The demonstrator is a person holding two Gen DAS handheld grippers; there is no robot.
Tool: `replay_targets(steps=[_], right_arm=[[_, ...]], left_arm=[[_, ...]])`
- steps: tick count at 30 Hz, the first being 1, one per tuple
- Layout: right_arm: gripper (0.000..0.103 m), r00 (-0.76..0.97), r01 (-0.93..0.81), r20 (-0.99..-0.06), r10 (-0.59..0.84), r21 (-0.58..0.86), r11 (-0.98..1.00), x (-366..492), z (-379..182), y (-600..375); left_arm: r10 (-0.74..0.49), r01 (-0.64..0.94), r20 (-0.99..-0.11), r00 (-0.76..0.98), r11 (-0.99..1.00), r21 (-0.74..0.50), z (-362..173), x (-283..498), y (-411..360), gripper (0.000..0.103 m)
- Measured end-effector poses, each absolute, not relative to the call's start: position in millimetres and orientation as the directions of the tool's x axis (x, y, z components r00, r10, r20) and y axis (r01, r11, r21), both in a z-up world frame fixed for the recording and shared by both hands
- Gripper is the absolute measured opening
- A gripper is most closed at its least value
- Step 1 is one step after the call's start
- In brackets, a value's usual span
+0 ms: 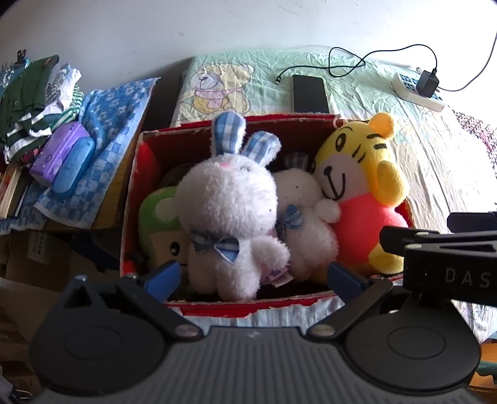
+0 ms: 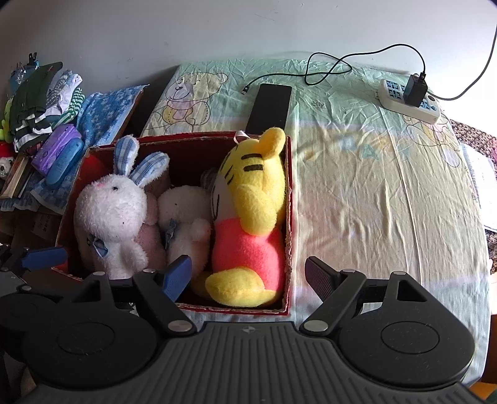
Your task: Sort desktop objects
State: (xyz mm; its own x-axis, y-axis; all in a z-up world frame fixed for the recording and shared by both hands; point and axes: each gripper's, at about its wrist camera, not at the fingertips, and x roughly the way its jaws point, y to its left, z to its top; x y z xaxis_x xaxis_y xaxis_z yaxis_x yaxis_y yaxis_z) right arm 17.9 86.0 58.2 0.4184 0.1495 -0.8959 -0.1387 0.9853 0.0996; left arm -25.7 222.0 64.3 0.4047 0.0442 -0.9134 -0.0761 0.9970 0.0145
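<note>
Bare sheet [image 2: 372,202] right of box rim [image 2: 290,217]

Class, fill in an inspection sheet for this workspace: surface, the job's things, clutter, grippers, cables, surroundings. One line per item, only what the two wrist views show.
Surface: wrinkled bedsheet with bear print.
Job's things: red box holding a white rabbit, a second white plush, a yellow tiger and a green plush.
Clutter: black phone behind the box; blue case and purple pack on a blue towel; folded clothes.
Grippers: left gripper open, empty; right gripper open, empty.
Cables: black cable from a charger in a power strip, loose end near the phone.
Surroundings: white wall.
</note>
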Motion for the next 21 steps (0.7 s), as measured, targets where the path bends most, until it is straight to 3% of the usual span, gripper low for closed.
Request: replay_targets(steps=[21], right_arm=[[0.082,0.415,-0.16,-0.893,0.173,0.115,0.98,22.0,56.1,104.7]], left_arm=[[-0.041,-0.046,-0.903,0.427,0.997,-0.067,56.6,-23.6,235.5,0.099]])
